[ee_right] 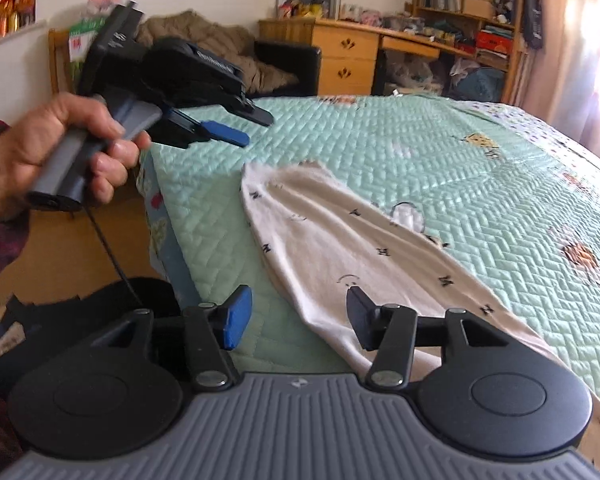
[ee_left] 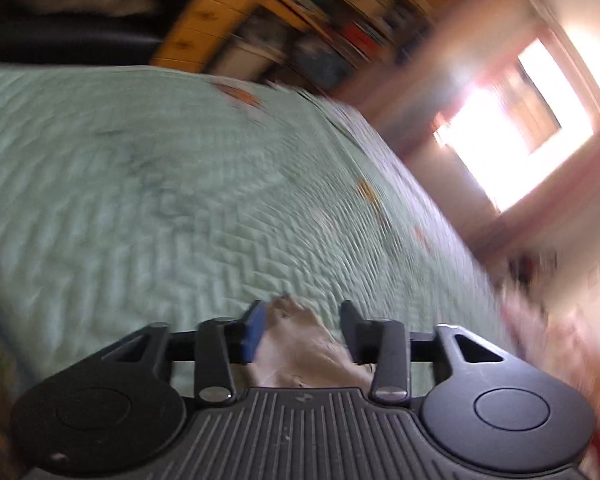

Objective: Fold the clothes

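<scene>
A white garment with small dark marks lies stretched in a long band across the mint green quilted bedspread, near the bed's corner. My right gripper stands open low over the garment's near end, its pads clear of the cloth. A hand holds my left gripper in the air above the far end of the garment, its jaws apart and empty. In the blurred left wrist view, the left gripper is open, and a piece of the garment shows below, between its fingers.
The bed's corner and edge drop to the floor at the left. A wooden desk with drawers and cluttered shelves stand beyond the bed. A dark armchair holds a brown coat. A bright window lies to the right.
</scene>
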Action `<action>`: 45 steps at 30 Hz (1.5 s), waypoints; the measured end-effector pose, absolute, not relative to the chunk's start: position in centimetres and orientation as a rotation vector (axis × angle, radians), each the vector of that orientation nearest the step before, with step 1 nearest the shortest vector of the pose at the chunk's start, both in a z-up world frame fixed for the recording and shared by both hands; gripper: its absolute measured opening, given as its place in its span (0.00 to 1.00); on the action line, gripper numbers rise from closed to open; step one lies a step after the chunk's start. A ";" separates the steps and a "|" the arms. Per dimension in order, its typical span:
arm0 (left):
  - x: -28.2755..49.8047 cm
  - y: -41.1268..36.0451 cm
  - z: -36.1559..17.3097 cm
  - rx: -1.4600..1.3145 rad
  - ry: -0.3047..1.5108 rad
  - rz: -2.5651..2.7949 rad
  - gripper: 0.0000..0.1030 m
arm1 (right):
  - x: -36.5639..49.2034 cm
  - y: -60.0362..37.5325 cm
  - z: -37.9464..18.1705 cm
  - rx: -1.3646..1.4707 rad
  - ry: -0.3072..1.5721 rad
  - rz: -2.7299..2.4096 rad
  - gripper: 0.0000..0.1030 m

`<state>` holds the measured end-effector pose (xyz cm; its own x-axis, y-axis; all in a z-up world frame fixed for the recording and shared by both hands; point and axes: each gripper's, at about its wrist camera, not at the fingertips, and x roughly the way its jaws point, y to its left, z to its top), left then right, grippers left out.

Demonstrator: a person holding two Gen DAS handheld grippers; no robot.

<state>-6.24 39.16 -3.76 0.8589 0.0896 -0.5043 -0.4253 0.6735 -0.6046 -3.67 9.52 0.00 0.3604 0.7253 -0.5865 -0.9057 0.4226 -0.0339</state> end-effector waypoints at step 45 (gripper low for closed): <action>3.7 39.7 -5.2 -0.400 0.856 -0.038 0.44 | -1.2 2.8 -1.2 -0.285 0.637 0.880 0.57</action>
<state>3.69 39.70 -5.24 0.6593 -0.1917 -0.7270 -0.1257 0.9252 -0.3579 -1.21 2.78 -1.16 0.4698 0.6246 -0.6239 -0.7876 0.6157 0.0233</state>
